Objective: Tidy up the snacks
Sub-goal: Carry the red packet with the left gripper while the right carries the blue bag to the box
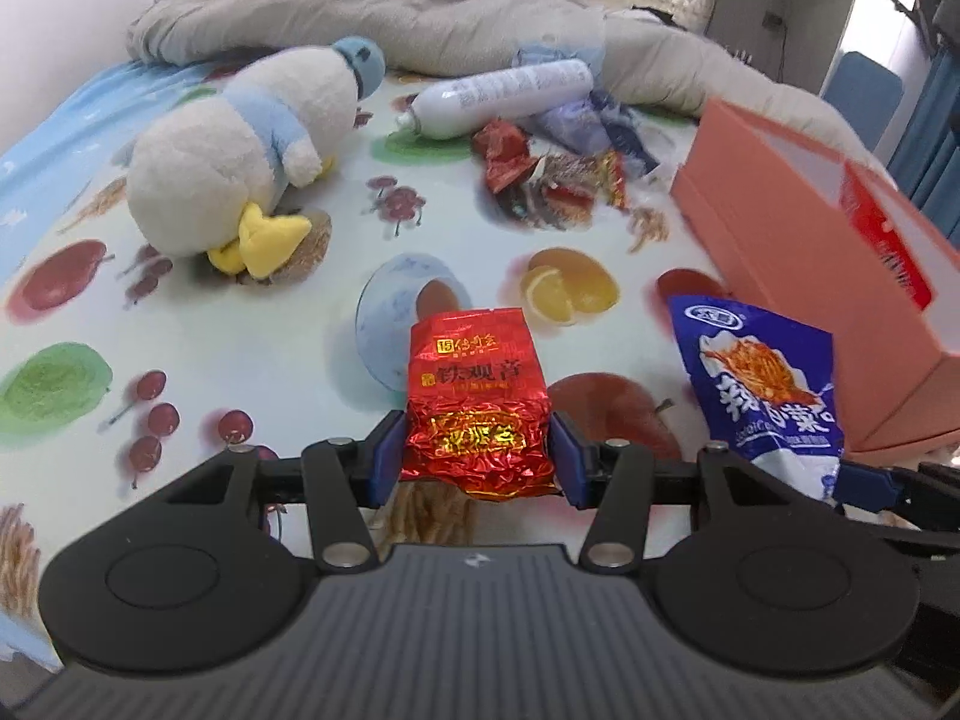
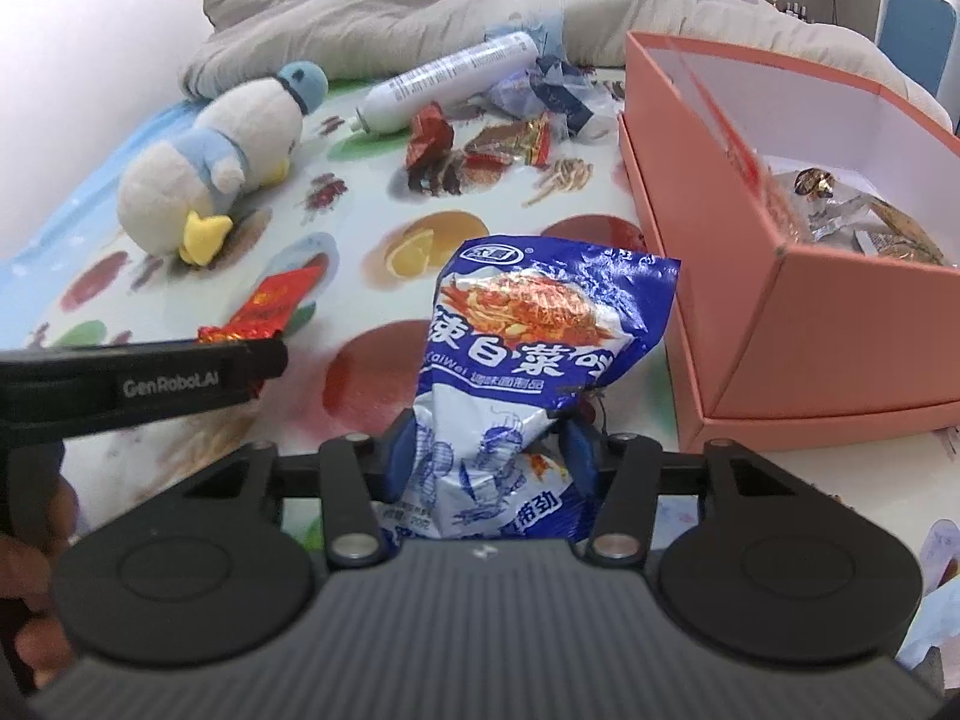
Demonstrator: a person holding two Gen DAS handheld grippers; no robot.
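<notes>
A red foil tea packet (image 1: pixel 477 405) is pinched at its lower half by the left gripper (image 1: pixel 477 456), so the crinkled pouch stands upright and clear of the fruit-print cloth (image 1: pixel 252 312). A blue-and-white snack bag (image 2: pixel 528 372) is clamped near its base by the right gripper (image 2: pixel 492 456), its puffed top left free. The open pink box (image 2: pixel 750 276), at about two o'clock in the right wrist view, already holds what seem to be wrapped snacks, though that corner is blurred. More wrappers (image 2: pixel 480 150) are seen at twelve o'clock, beside a white tube (image 2: pixel 444 81); a plush duck (image 2: pixel 216 162) lies at ten o'clock.
</notes>
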